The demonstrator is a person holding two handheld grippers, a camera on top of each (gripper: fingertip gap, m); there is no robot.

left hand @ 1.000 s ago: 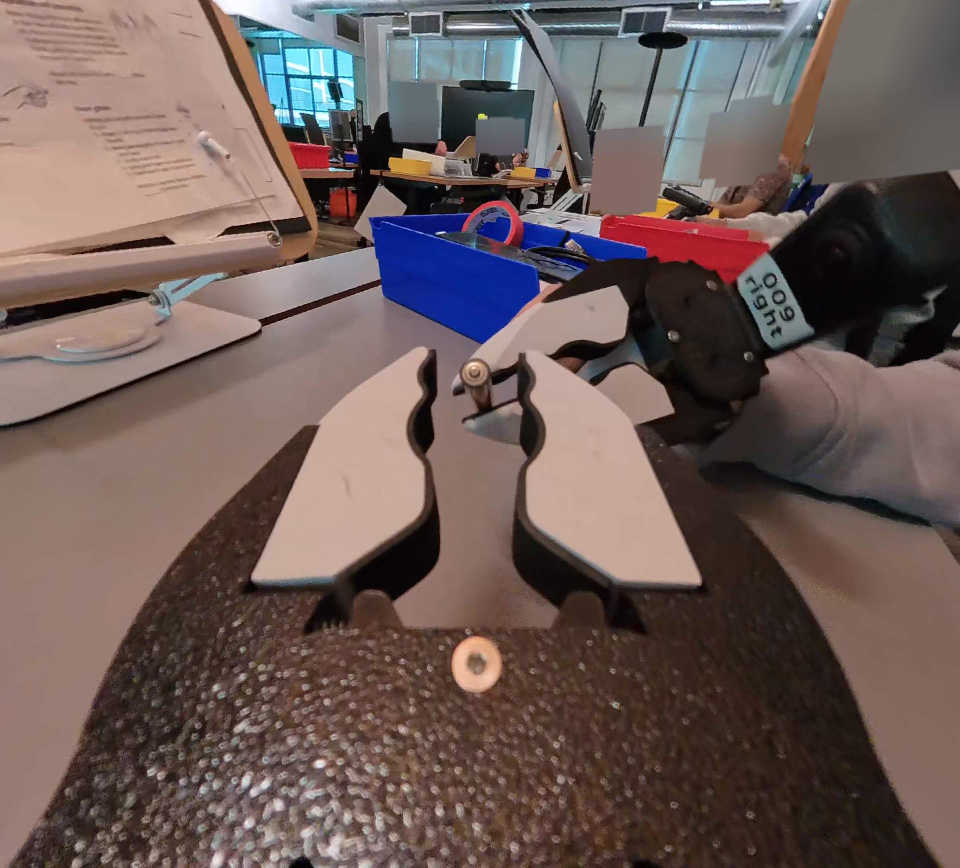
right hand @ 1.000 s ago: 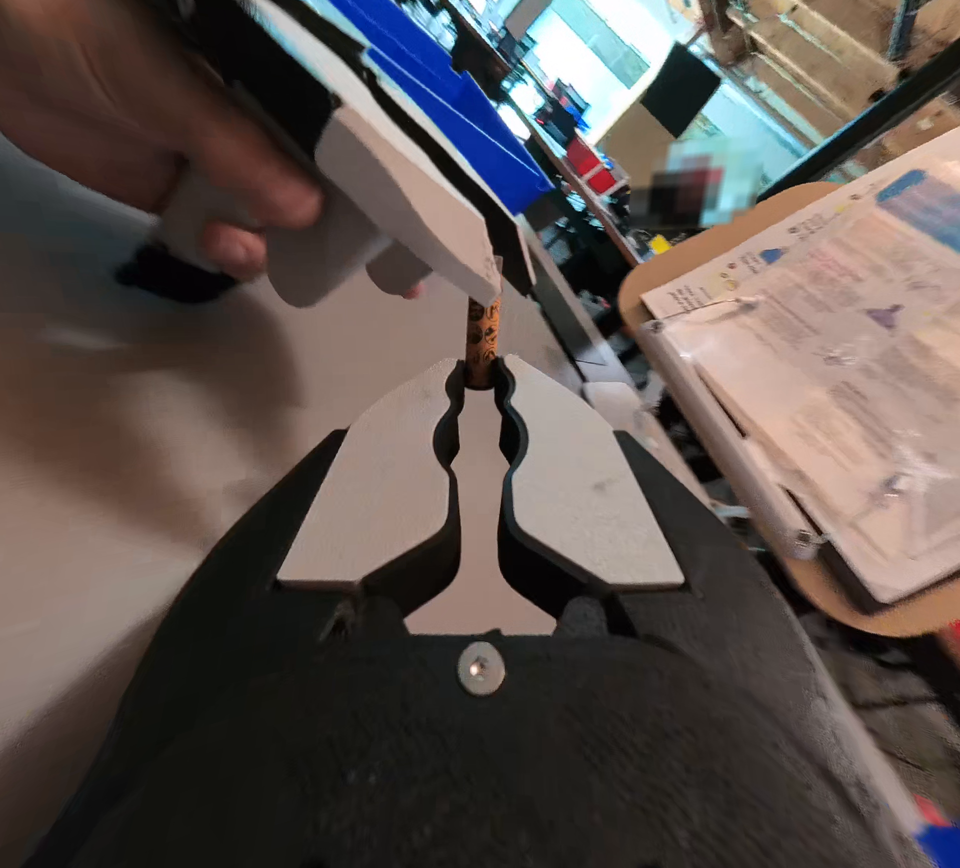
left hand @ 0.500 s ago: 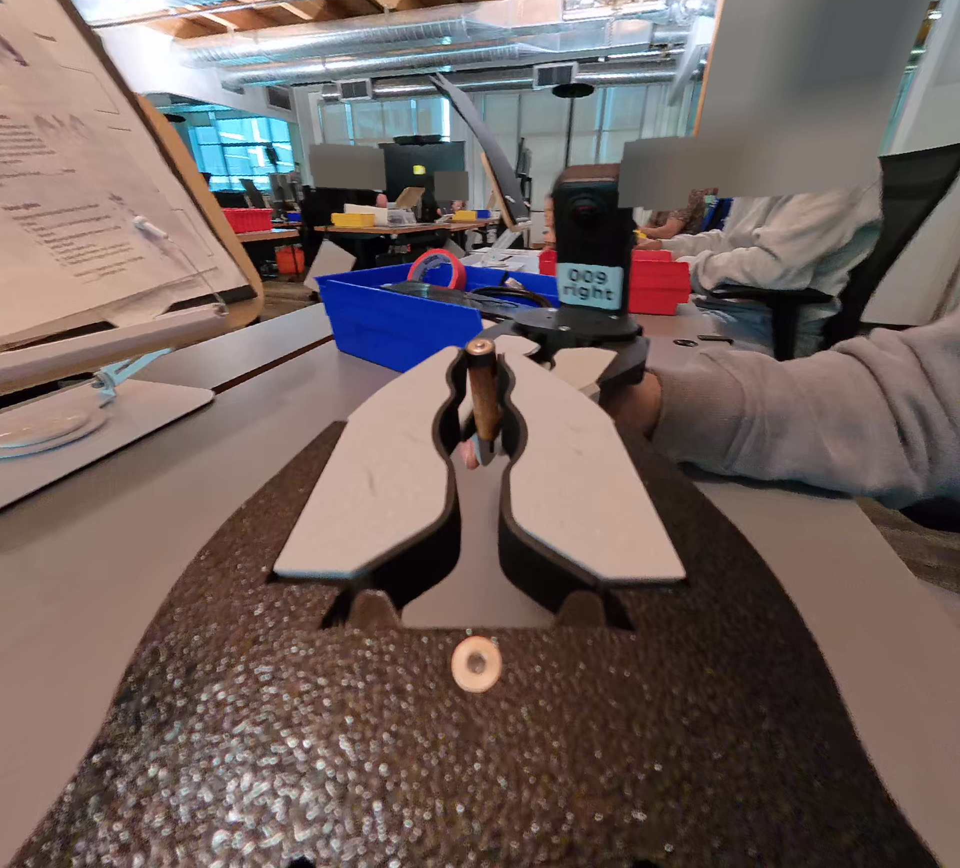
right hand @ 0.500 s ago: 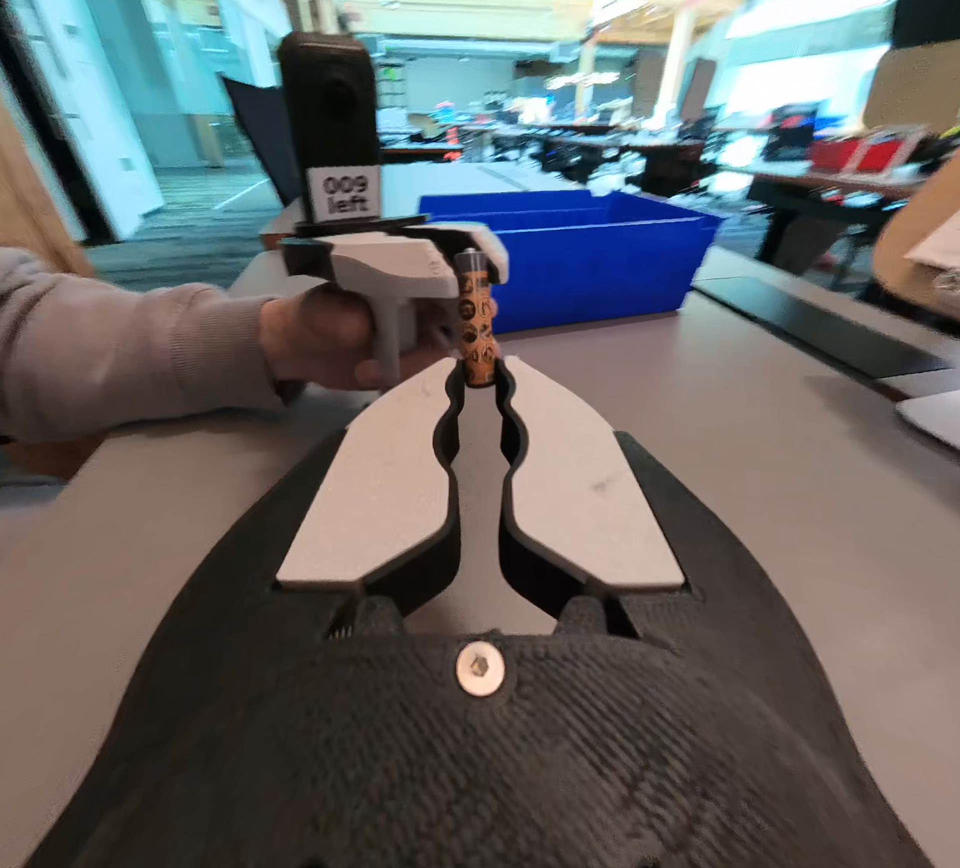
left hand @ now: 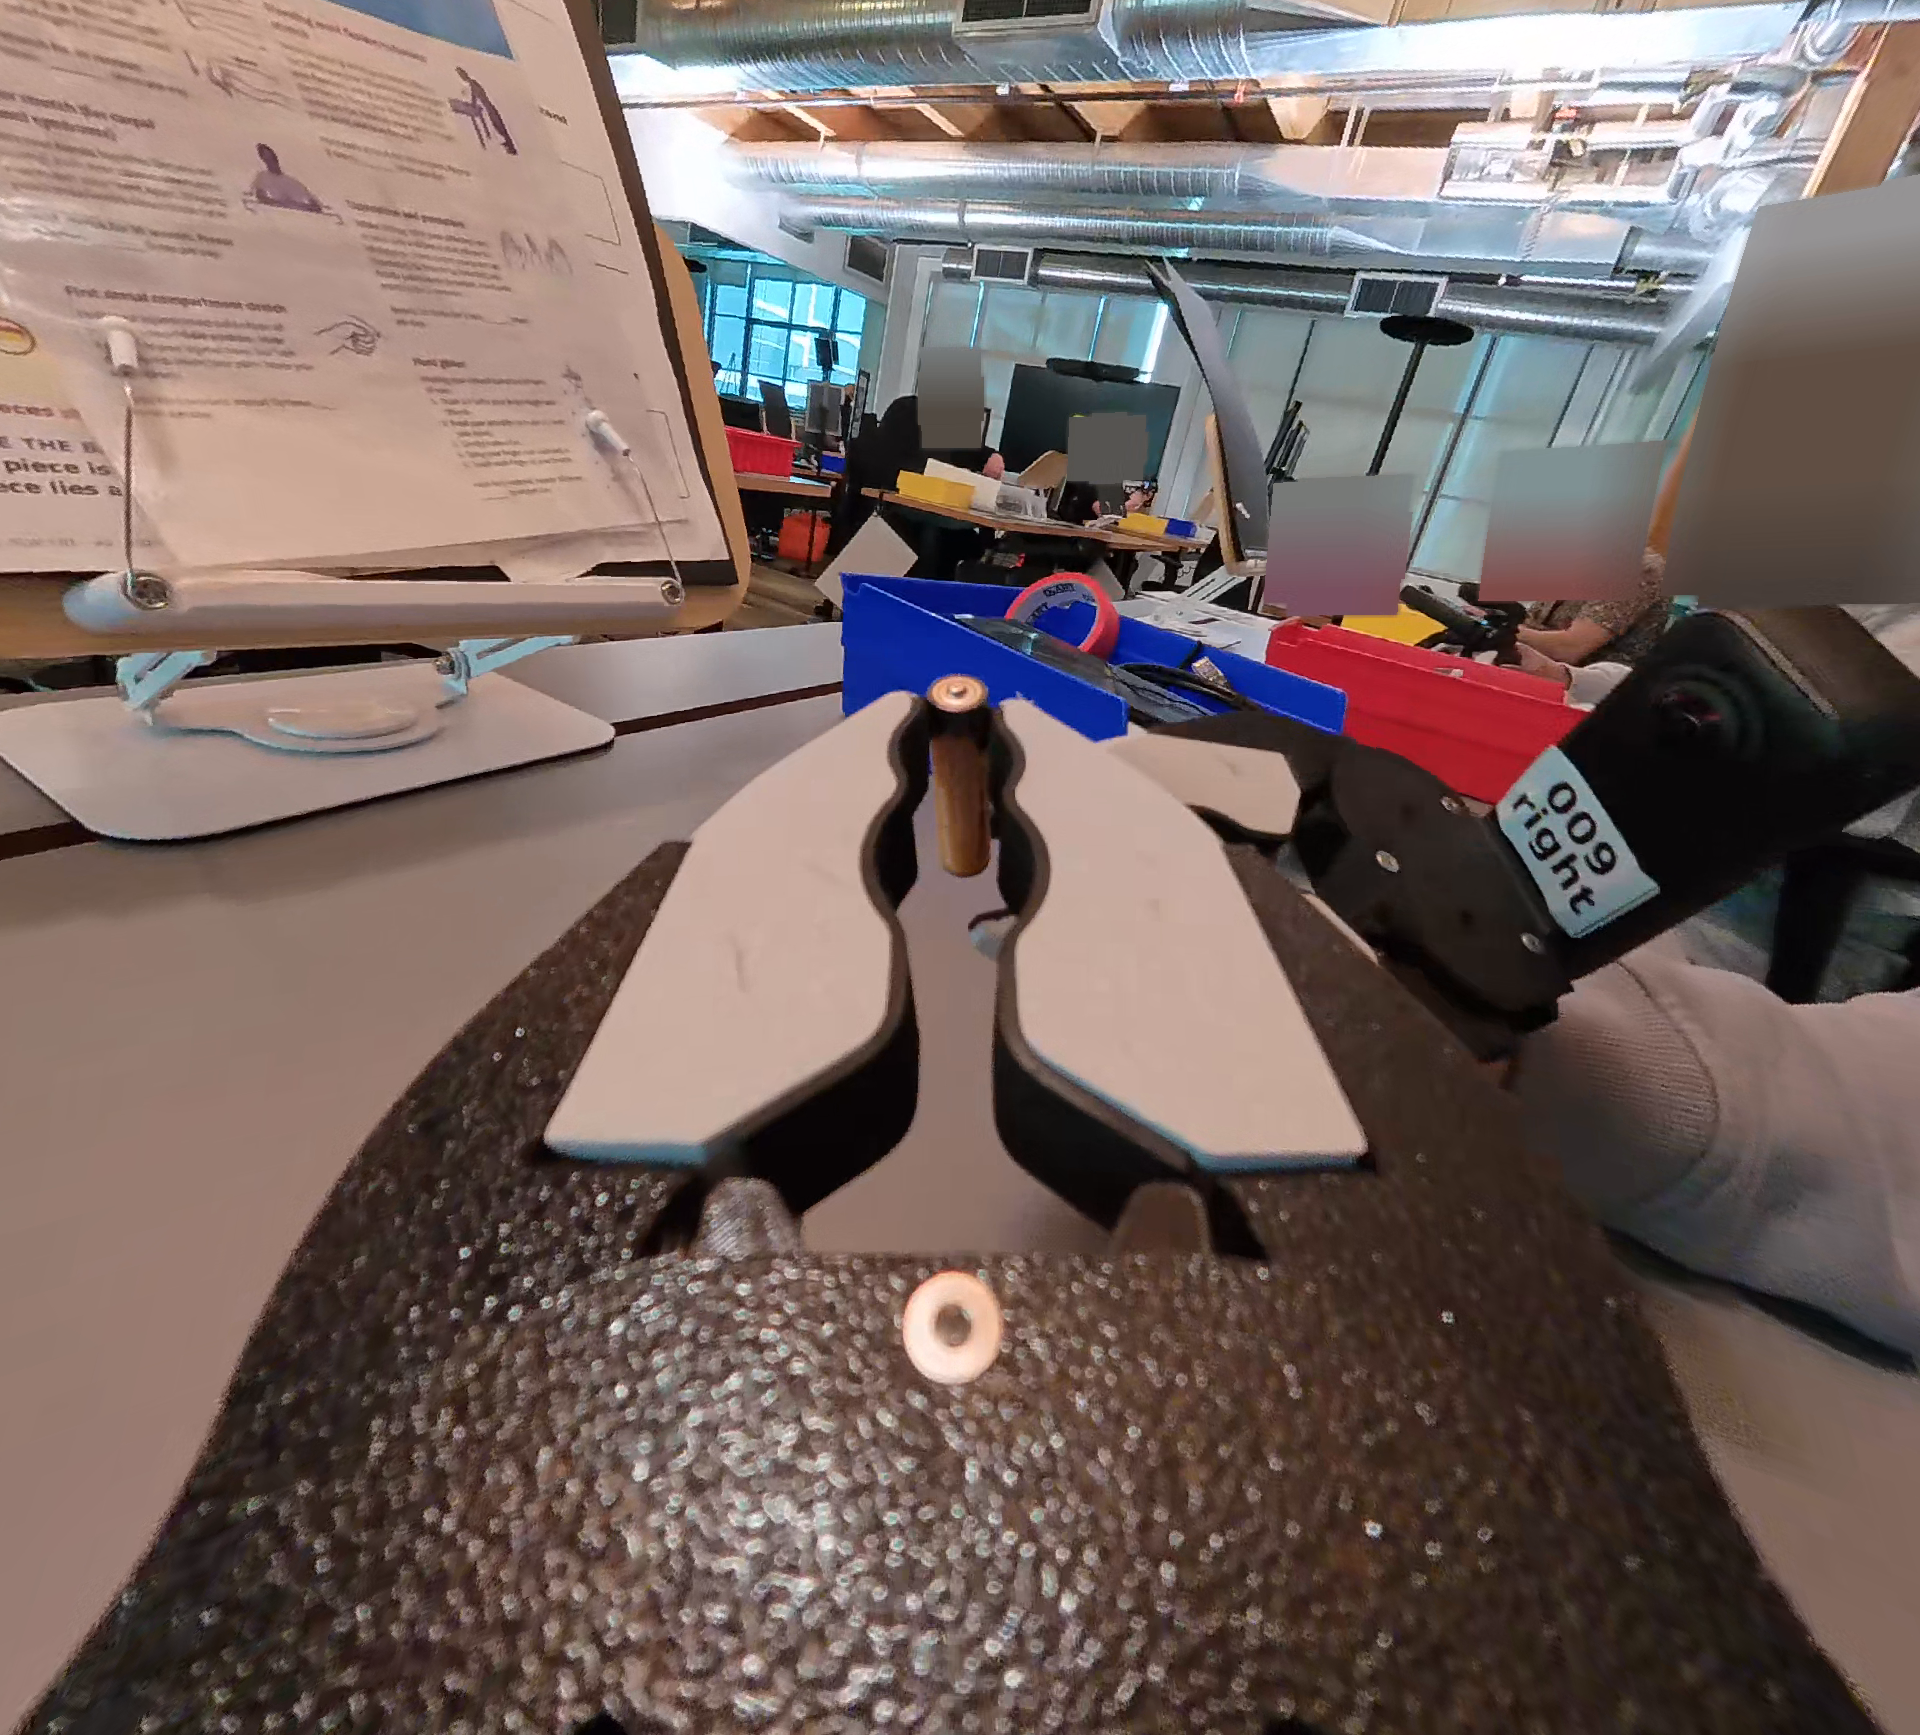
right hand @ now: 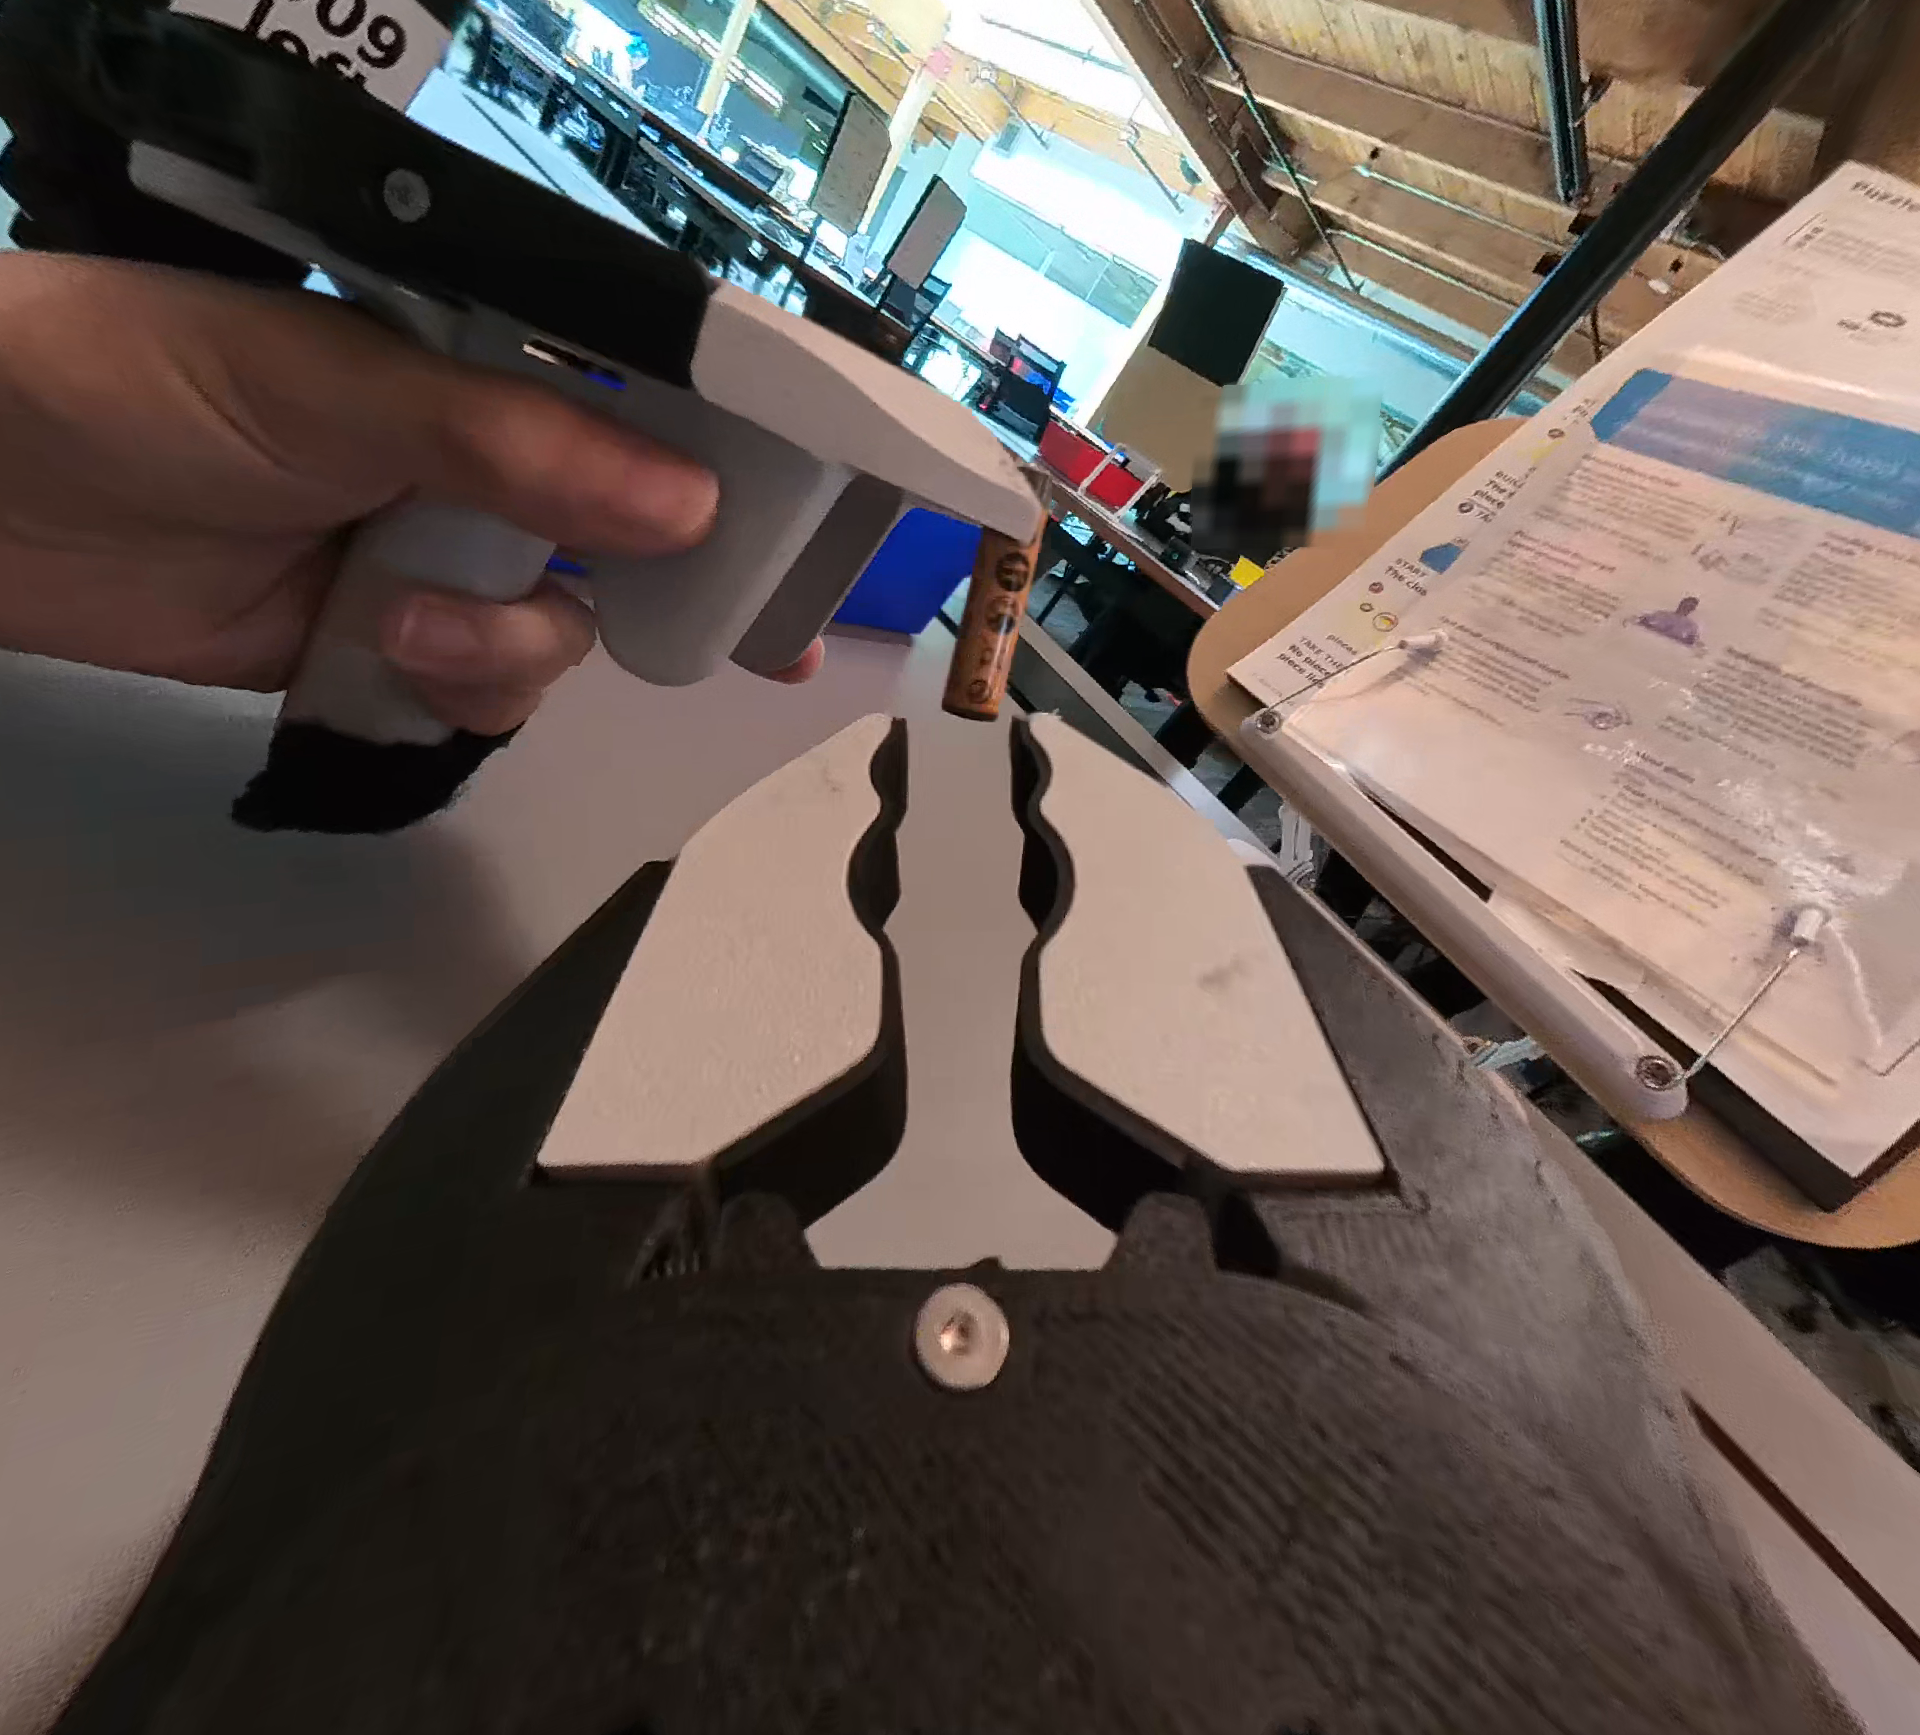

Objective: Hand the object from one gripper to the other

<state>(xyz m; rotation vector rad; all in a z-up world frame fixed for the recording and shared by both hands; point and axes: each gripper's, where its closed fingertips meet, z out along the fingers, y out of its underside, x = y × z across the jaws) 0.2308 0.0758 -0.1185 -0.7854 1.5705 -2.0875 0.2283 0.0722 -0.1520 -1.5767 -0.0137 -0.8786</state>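
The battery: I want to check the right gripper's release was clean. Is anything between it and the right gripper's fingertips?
Nothing visible. The battery hangs upright from the left gripper, which is shut on its top. The right gripper is open just below it, with bare table behind the gap.

Lighting: bright daylight from far windows (left hand: 790, 324). Wide-angle edge bending; near hand (right hand: 260, 480) soft; laminated sheet (right hand: 1704, 677) glares.

Battery (right hand: 992, 620) orange-brown, dark round marks, silver cap. Gripper fingers (left hand: 769, 937) pale grey, black-edged. Bins at 1 o'clock: blue (left hand: 966, 677), red (left hand: 1423, 709). Tape roll (left hand: 1060, 610) red.
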